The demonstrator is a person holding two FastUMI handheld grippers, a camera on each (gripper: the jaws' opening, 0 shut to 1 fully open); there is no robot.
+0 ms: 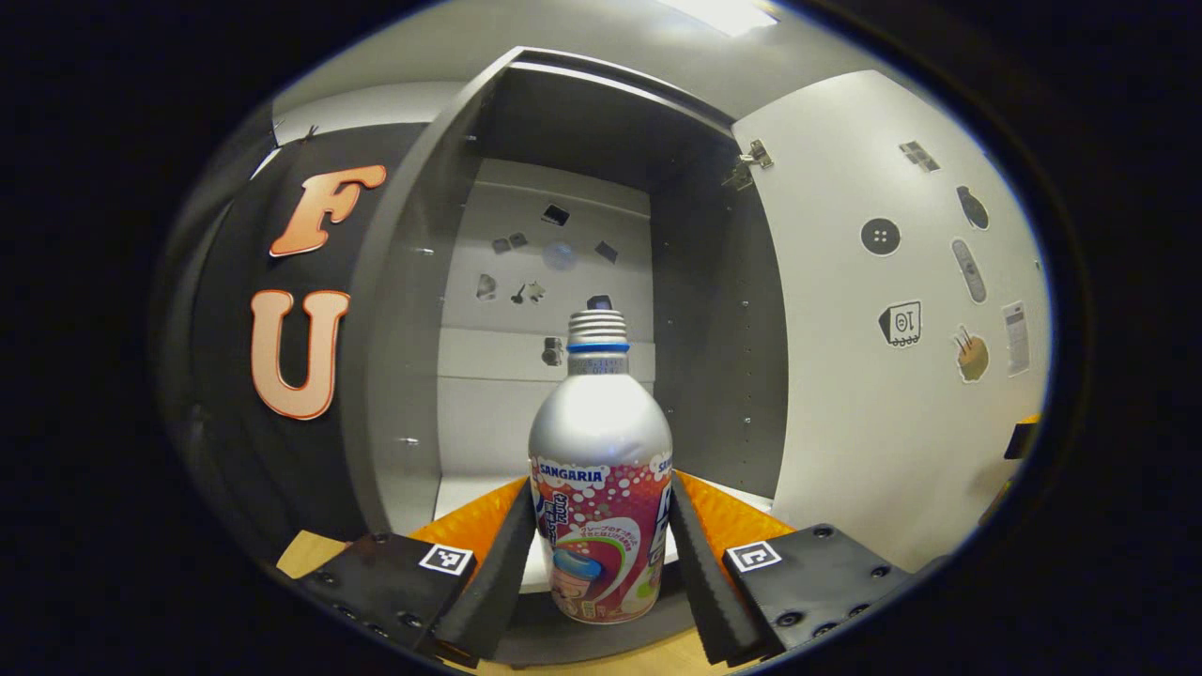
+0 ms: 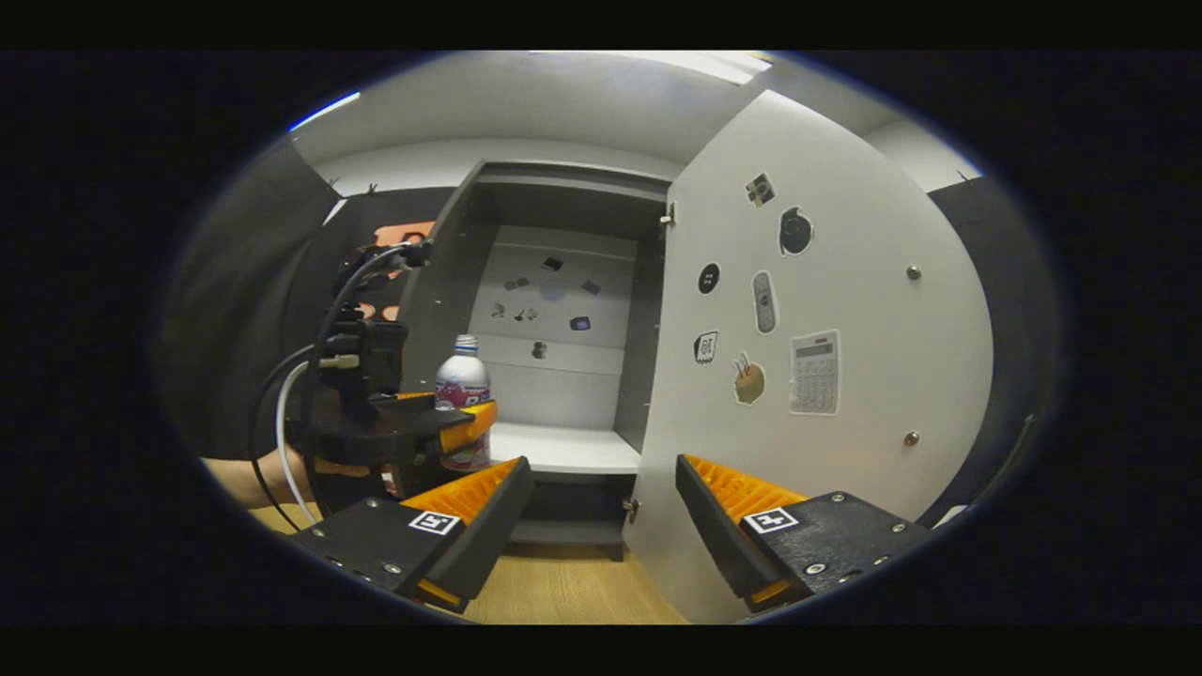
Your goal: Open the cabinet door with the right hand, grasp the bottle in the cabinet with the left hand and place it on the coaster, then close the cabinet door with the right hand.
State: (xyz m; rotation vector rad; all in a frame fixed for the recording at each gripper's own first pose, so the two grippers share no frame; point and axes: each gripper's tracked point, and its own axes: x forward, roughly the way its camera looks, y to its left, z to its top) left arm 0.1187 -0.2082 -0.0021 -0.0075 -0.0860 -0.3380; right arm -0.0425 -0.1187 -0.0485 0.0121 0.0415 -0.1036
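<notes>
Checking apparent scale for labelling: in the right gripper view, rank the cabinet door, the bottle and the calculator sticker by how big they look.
1. cabinet door
2. bottle, partly hidden by the left gripper
3. calculator sticker, looks close to the bottle; unsure.

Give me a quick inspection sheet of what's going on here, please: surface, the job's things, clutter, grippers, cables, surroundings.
Surface: wooden floor before the cabinet; white shelf inside.
Job's things: bottle upright at the shelf's front; cabinet door swung open.
Clutter: stickers on the door and the cabinet's back panel.
Grippers: left gripper has a finger against each side of the bottle; right gripper open, holding nothing, beside the door.
Cables: black and white cables on the left gripper.
Surroundings: black cloth wall, bright ceiling light.
</notes>
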